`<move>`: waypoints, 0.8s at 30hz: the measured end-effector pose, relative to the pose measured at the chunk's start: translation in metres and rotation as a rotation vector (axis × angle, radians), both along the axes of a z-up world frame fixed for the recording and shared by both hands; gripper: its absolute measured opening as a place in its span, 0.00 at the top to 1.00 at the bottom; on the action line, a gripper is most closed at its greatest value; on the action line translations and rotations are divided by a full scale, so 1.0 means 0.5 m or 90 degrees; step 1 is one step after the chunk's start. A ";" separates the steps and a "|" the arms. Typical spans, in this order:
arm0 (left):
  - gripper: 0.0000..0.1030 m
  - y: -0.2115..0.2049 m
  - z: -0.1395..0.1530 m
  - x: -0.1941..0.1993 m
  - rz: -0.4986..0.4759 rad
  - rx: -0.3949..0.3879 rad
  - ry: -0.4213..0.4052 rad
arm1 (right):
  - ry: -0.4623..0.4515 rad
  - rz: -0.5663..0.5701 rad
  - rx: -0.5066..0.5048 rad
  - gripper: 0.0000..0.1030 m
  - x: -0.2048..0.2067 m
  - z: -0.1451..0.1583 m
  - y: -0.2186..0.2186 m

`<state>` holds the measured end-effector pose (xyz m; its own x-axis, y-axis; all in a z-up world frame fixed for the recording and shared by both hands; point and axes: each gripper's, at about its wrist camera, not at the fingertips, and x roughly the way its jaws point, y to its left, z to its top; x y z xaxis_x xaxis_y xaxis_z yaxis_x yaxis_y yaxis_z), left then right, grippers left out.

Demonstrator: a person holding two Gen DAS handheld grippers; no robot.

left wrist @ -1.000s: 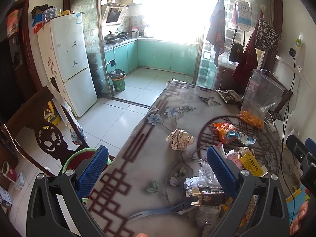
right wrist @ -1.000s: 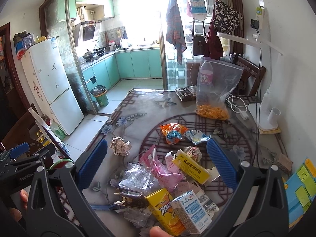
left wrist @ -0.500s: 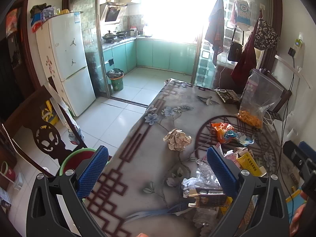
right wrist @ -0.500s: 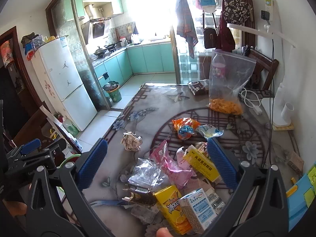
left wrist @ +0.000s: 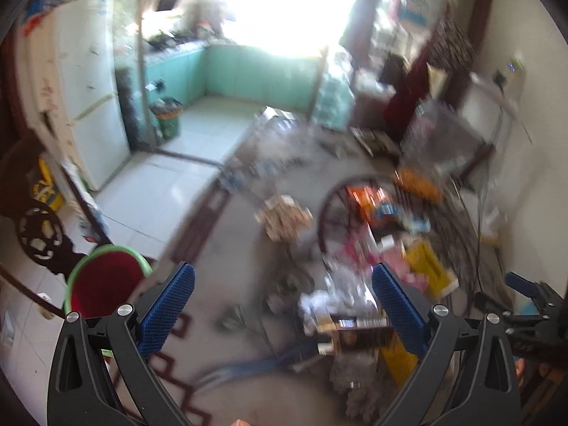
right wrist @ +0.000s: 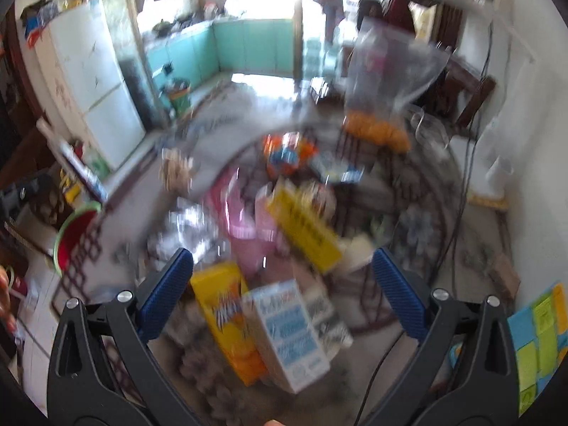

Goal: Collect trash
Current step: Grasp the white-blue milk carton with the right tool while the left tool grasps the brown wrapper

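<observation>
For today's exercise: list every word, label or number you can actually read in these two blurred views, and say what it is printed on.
None can be read; motion blur smears all print.
Yellow box: dark characters, unreadable.
Blue-and-white carton: lines of print, unreadable.
Orange-yellow carton: large lettering, unreadable.
Dark packet: no legible text.
Fridge: small dark marks, not text I can read.

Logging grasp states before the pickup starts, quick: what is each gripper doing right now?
Left gripper: open, holding nothing, above the patterned table.
Right gripper: open, holding nothing, above the yellow and white-blue drink cartons.
</observation>
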<state>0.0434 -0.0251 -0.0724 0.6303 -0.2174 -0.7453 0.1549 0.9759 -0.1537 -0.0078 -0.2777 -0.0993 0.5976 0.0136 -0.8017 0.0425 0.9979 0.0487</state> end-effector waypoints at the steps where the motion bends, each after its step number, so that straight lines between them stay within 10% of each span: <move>1: 0.07 -0.010 -0.013 -0.001 -0.024 0.000 0.012 | 0.014 0.004 0.000 0.03 -0.003 -0.019 -0.002; 11: 0.08 -0.090 -0.102 -0.015 -0.249 -0.046 0.061 | 0.170 0.032 0.153 0.28 -0.022 -0.197 -0.068; 24: 0.21 -0.211 -0.197 0.002 -0.472 0.133 0.085 | 0.160 0.072 0.151 0.47 -0.017 -0.188 -0.075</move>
<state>0.0444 -0.1305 -0.1708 0.2773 -0.3932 -0.8766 0.7705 0.6361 -0.0416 -0.0163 -0.3153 -0.1935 0.3669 0.2721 -0.8896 -0.0281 0.9591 0.2818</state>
